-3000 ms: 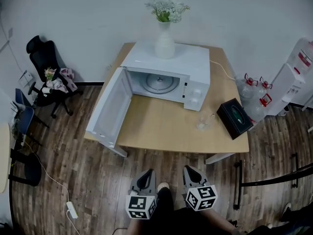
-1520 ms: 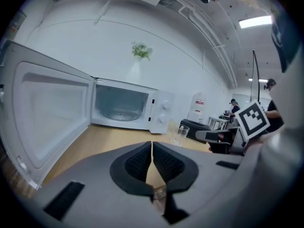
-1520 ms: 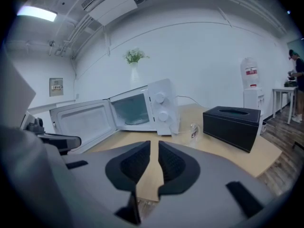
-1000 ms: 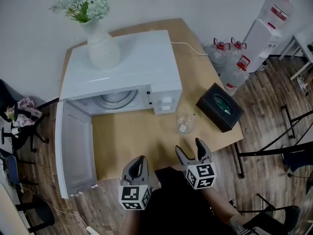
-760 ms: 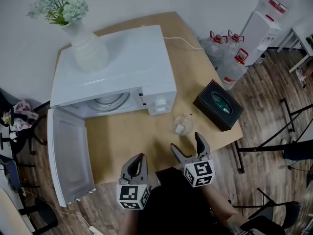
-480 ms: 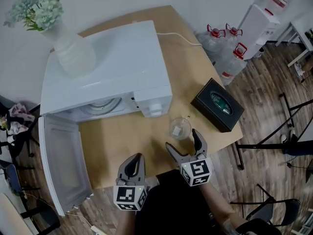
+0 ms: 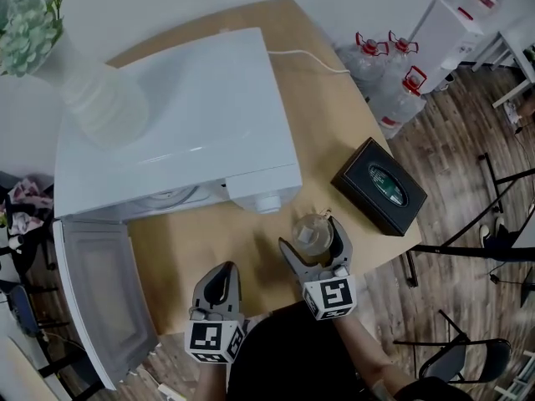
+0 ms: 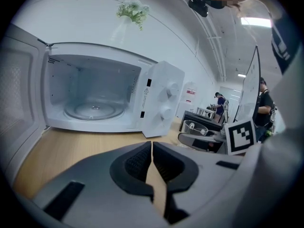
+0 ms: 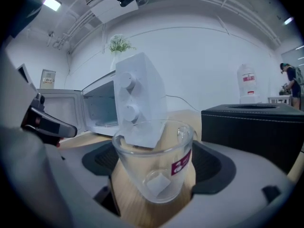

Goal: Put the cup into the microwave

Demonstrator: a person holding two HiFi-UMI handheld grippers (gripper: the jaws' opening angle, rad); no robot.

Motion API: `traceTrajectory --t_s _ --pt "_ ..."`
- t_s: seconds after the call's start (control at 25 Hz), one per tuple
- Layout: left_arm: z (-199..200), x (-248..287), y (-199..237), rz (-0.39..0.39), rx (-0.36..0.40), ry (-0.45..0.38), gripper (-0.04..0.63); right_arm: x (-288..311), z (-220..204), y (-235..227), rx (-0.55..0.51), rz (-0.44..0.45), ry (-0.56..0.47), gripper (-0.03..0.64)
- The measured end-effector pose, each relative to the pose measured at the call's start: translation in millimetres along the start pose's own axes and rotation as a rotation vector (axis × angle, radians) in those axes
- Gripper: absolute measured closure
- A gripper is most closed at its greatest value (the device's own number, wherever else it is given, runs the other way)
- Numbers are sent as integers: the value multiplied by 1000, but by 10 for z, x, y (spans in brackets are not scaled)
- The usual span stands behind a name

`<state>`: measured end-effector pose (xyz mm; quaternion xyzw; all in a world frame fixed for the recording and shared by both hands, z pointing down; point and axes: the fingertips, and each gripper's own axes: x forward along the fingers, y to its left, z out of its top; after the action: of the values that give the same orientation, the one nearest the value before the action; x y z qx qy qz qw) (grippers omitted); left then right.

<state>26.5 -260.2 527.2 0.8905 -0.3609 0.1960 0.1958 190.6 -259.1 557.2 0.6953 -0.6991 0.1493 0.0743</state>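
A clear glass cup [image 7: 311,230] with a small red label stands on the wooden table [image 7: 334,115], in front of the white microwave [image 7: 175,115]. The microwave's door [image 7: 96,299] hangs wide open to the left, showing the glass turntable [image 8: 90,110]. My right gripper [image 7: 308,233] is open, with one jaw on each side of the cup [image 9: 154,167]; small gaps show beside the glass. My left gripper [image 7: 221,267] is shut on nothing, over the table's near edge in front of the open cavity [image 8: 95,99].
A black tissue box [image 7: 380,186] lies on the table just right of the cup. A white vase [image 7: 92,94] with flowers stands on top of the microwave. Water bottles [image 7: 393,73] and a dispenser [image 7: 456,23] stand on the floor to the right. A chair [image 7: 468,362] stands at the lower right.
Both grippers moved forward over the table. The right jaws opened wider and now straddle the cup, which lay ahead of them a second ago. The left gripper stayed shut.
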Motion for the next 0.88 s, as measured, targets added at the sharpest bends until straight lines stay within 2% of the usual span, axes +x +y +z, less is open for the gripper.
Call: traceTrajectory --t_s 0.12,0.32,0.88 --pt "31 43 62 2 0 -1 584 63 44 -10 8 -20 -41 193" --pt "9 128 182 10 1 9 583 159 81 -58 -15 -96 -47 195" --pt "62 107 243 21 -17 -16 583 168 78 -78 -12 -103 -48 206"
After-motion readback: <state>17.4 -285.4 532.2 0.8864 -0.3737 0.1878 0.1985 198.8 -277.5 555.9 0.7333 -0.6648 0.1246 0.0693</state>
